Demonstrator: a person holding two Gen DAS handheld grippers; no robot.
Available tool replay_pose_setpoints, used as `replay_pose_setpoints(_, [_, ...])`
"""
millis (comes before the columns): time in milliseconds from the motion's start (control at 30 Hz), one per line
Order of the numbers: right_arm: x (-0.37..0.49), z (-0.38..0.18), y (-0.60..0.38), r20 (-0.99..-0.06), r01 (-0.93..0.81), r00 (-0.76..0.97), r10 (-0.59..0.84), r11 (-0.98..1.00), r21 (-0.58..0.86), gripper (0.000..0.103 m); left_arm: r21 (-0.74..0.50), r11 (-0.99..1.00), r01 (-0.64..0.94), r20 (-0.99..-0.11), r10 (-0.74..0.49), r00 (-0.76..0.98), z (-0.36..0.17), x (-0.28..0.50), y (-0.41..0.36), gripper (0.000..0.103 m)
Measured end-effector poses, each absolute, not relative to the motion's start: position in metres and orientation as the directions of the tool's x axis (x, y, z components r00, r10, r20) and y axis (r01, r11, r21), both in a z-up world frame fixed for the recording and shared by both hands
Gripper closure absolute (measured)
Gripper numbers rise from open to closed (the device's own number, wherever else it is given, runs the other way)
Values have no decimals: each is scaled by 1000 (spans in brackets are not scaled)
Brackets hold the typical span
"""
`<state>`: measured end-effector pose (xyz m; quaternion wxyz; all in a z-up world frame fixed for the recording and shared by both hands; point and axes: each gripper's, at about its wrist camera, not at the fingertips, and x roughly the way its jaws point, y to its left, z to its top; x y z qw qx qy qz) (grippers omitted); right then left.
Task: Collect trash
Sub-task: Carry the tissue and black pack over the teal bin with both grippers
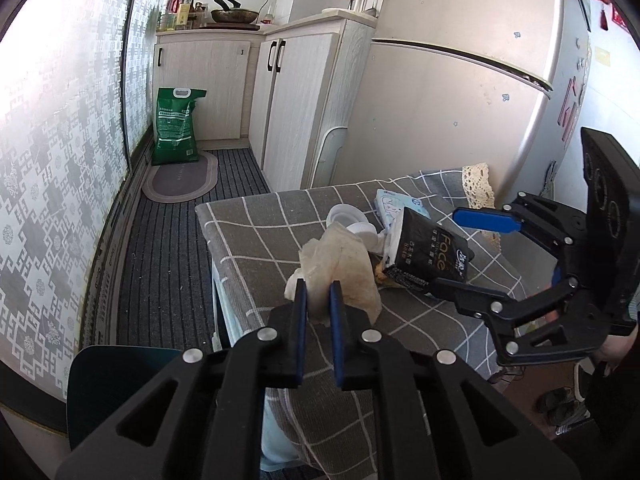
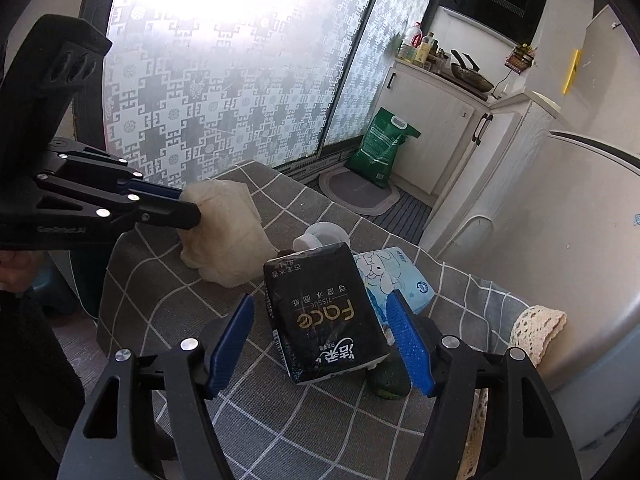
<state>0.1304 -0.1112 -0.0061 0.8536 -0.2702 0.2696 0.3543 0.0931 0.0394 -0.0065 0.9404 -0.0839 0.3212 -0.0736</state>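
Observation:
A crumpled, stained paper napkin rests on the table's grey checked cloth. My left gripper is shut on its near edge. A black tissue pack stands tilted in the middle of the table. My right gripper is open around it, a blue pad on each side and neither touching. A dark green object lies partly under the pack.
White plastic lids and a blue wipes pack lie behind the black pack. A lace doily hangs at the table's edge by the fridge. A green sack stands on the floor.

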Motion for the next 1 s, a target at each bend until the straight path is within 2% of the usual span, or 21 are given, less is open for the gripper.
replay_pose_setpoints(433, [150, -28, -94, -696, -739, 607, 383, 594, -318, 34, -255, 962, 97, -546, -226, 806, -4, 61, 68, 91])
replay_pose_setpoints(567, [153, -29, -90, -706, -738, 599, 377, 603, -304, 49, -261, 962, 85, -531, -216, 819, 1, 53, 81, 91])
replay_pose_setpoints(1000, [136, 13, -69, -653, -710, 639, 407, 639, -297, 53, -238, 971, 7, -505, -130, 853, 6, 24, 116, 91])
